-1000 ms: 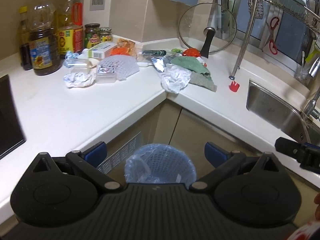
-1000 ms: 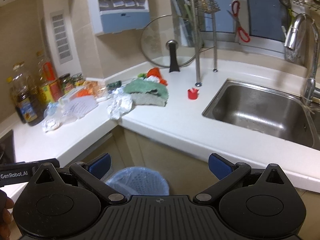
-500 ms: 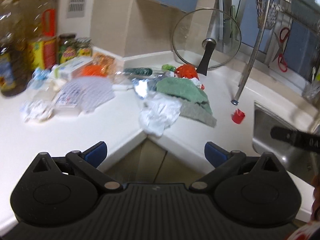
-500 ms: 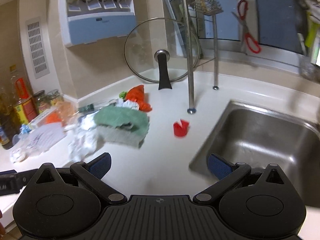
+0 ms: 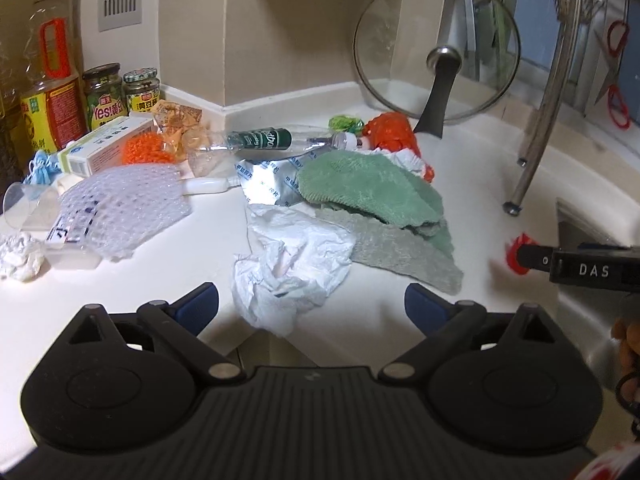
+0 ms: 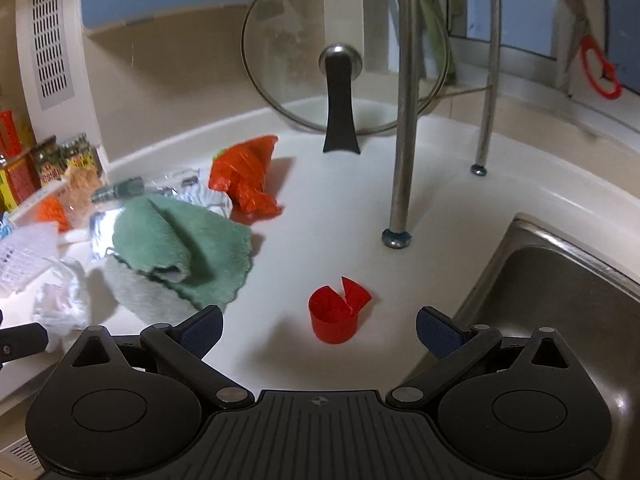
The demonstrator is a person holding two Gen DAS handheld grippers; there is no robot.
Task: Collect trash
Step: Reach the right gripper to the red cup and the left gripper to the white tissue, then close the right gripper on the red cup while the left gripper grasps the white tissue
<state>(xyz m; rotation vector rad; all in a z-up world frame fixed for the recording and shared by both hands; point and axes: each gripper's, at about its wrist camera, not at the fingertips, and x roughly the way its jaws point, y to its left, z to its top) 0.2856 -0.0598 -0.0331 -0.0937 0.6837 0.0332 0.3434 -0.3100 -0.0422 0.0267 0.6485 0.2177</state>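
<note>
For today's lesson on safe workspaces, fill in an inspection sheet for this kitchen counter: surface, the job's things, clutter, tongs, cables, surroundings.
Surface: white counter, corner-shaped, littered.
Job's things: crumpled tissue at the counter's edge; red curl by the sink; orange bag; crushed bottle; bubble wrap; foil pack.
Clutter: green cloth, jars, oil bottle, box.
Tongs: left tongs closing, nothing between them; right tongs open, around the red curl, not touching.
Cables: nothing seen.
Surroundings: glass lid propped at the wall, rack legs, scissors.
</note>
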